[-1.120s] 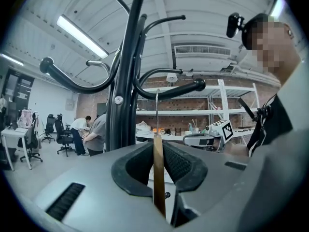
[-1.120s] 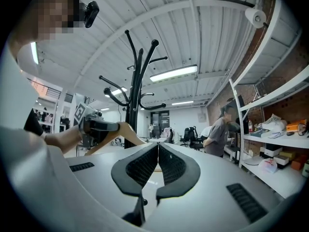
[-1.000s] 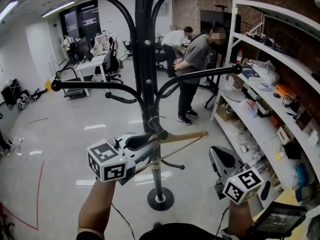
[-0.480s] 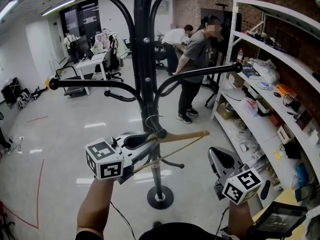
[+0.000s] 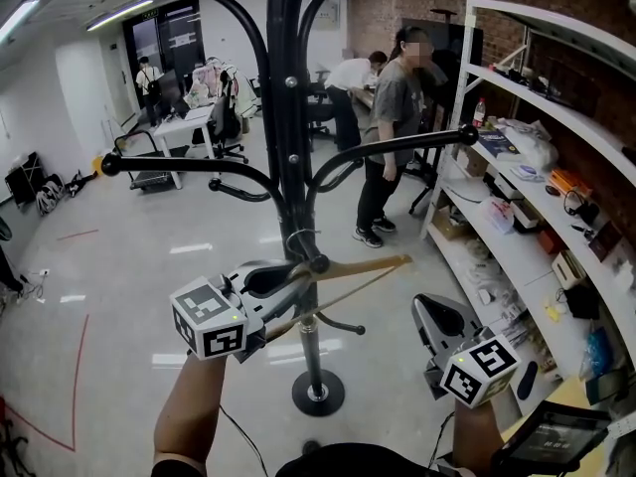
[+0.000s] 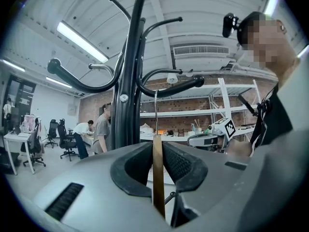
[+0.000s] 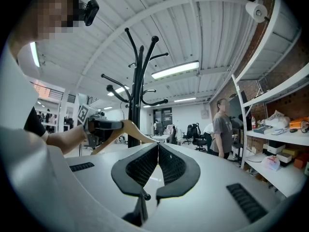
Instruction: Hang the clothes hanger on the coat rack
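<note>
Left gripper pinches the wooden hanger edge-on between its jaws and holds it tilted, just beside the rack pole. The wire hook points up close to the pole, below the arms; can't tell if it touches any arm. Right gripper sits low to the right, well apart from the rack, jaws pressed together on nothing, with shelves further right.
</note>
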### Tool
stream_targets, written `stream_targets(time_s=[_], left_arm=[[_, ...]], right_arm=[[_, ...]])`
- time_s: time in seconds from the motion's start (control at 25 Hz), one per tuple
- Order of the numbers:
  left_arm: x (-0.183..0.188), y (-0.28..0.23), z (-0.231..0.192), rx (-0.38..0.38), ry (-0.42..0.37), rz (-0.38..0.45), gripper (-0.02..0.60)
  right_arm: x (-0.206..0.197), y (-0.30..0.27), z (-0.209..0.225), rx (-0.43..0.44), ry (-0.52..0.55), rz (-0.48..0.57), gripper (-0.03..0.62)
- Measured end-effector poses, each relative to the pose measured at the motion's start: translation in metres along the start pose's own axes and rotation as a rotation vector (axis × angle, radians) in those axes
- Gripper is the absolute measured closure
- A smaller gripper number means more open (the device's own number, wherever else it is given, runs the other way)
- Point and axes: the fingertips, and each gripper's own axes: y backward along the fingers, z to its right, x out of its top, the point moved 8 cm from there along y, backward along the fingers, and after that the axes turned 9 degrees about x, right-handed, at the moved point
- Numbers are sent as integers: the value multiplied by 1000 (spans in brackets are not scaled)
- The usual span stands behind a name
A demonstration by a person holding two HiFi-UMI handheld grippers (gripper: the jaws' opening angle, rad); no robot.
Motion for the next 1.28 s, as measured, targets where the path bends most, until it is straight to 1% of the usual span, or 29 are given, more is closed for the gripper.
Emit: stream_targets(time_s=[0.24, 0.36, 0.48, 0.56, 0.64, 0.76, 0.8, 0.88, 0.92, 0.96, 1.04, 1.12, 1.2, 1.28], left_arm=[[3, 5, 1, 16, 0, 36, 528], [5, 8, 4, 28, -25, 43, 528], [8, 18, 5, 59, -37, 67, 528], [10, 28, 4, 83, -33, 99, 528], [13, 41, 4, 124, -21, 149, 528], [10, 64, 11, 218, -5, 220, 528], [7, 72, 14, 242, -10, 223, 529], [-2, 85, 19, 289, -21, 201, 529], [-6, 92, 21, 317, -13, 194, 529], [-10, 99, 24, 342, 9, 200, 531], [-17, 110, 34, 369, 75, 242, 580], [-22, 118, 47, 398, 118, 274, 581], [-27, 122, 60, 431, 124, 277, 581], [-31, 123, 76, 440, 117, 269, 583]], right_arm=[[1, 4, 0, 3, 8, 3, 588], [1, 6, 1, 9, 9, 15, 588], [2, 6, 0, 15, 4, 13, 588], [3, 6, -1, 21, 7, 11, 588], [4, 5, -2, 32, 16, 10, 588], [4, 5, -6, 45, 12, 17, 588], [4, 5, -7, 52, 9, 18, 588], [2, 6, -9, 62, 5, 17, 588], [1, 7, -10, 67, 6, 18, 588], [0, 8, -10, 72, 6, 19, 588], [-2, 12, -9, 79, 4, 21, 588], [-2, 16, -9, 86, -1, 21, 588], [-3, 21, -10, 97, -4, 18, 588], [-4, 27, -9, 111, -8, 14, 588]])
